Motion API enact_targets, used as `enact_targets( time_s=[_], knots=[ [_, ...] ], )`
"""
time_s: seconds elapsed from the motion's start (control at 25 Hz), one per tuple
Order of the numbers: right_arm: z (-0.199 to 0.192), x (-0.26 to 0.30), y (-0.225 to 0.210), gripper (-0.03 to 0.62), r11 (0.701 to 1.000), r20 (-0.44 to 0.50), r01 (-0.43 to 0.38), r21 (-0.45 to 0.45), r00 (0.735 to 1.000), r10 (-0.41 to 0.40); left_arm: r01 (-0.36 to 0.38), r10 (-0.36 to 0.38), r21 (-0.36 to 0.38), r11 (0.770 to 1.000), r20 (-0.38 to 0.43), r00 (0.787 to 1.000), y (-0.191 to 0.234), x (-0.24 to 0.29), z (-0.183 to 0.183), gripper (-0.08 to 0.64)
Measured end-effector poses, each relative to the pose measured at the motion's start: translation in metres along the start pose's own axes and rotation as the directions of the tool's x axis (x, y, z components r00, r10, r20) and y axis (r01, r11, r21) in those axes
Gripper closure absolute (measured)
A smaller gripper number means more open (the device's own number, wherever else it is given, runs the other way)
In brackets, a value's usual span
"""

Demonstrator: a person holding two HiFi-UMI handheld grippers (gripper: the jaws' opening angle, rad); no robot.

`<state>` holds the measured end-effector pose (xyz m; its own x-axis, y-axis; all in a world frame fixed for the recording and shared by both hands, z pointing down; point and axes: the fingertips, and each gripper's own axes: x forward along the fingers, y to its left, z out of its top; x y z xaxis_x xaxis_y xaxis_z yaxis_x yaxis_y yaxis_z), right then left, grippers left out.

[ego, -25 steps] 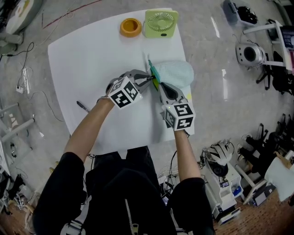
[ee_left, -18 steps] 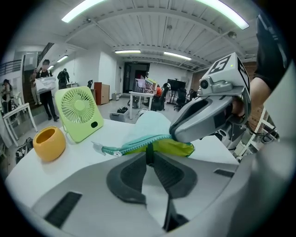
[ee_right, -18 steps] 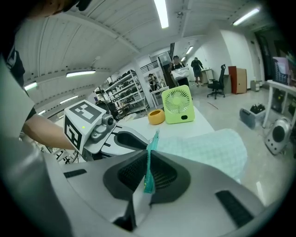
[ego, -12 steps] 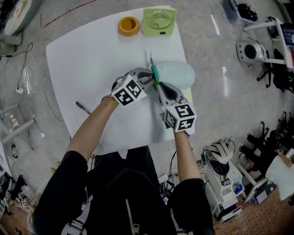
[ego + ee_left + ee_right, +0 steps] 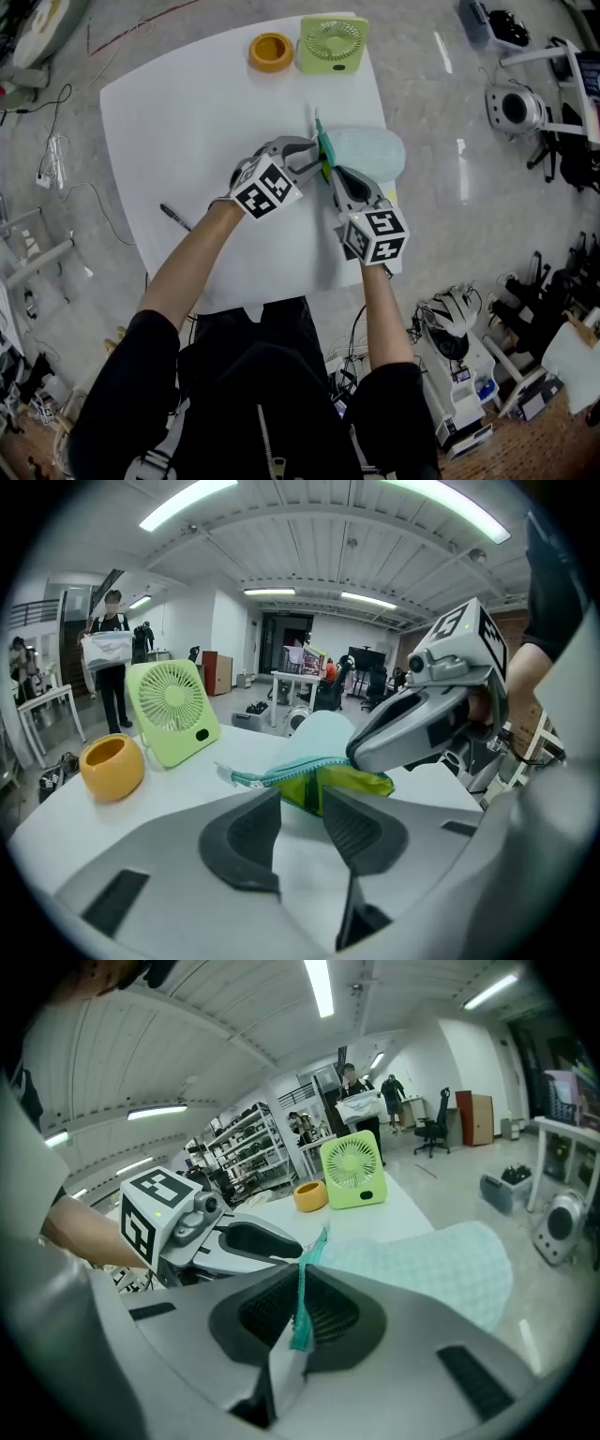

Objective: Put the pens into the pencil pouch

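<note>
I see the soft, light blue pencil pouch point(image 5: 370, 153) lying near the right edge of the surface point(image 5: 216, 122). Its green zipper point(image 5: 323, 148) mouth is open, with one lip pinched in my right hand-held gripper point(image 5: 331, 173). A black pen point(image 5: 175, 217) lies flat by the left edge.

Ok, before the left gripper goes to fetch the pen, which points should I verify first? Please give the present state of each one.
1. The right gripper holds the pouch: ok, its jaws are shut on the teal zipper edge.
2. The left gripper is free: ok, its jaws have just been opening and nothing is pressed between them.
3. The pouch mouth is wide enough for a pen: cannot tell. Green lining shows, but not how wide the mouth gapes.
4. The pen is easy to pick: ok, it lies alone near the left edge of the table.
5. The way to the pen is free: ok, the fan and the orange cup stand at the far edge.
</note>
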<state>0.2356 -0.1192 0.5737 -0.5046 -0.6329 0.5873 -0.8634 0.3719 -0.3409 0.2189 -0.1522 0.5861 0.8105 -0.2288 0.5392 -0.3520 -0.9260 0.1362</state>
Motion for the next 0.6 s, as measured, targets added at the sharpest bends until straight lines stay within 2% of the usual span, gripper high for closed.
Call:
enact_targets(
  time_s=[0.44, 0.6],
  knots=[
    [-0.011, -0.001, -0.003, 0.563, 1.000, -0.023, 0.003, 0.010, 1.000, -0.003, -0.064, 0.063, 0.082, 0.995, 0.009, 0.998, 0.010, -0.082, -0.004, 0.380],
    [-0.014, 0.000, 0.005, 0.563, 1.000, -0.041, -0.002, -0.008, 0.999, 0.001, -0.097, 0.097, 0.067, 0.993, 0.010, 0.995, 0.013, -0.114, -0.017, 0.380]
  ],
)
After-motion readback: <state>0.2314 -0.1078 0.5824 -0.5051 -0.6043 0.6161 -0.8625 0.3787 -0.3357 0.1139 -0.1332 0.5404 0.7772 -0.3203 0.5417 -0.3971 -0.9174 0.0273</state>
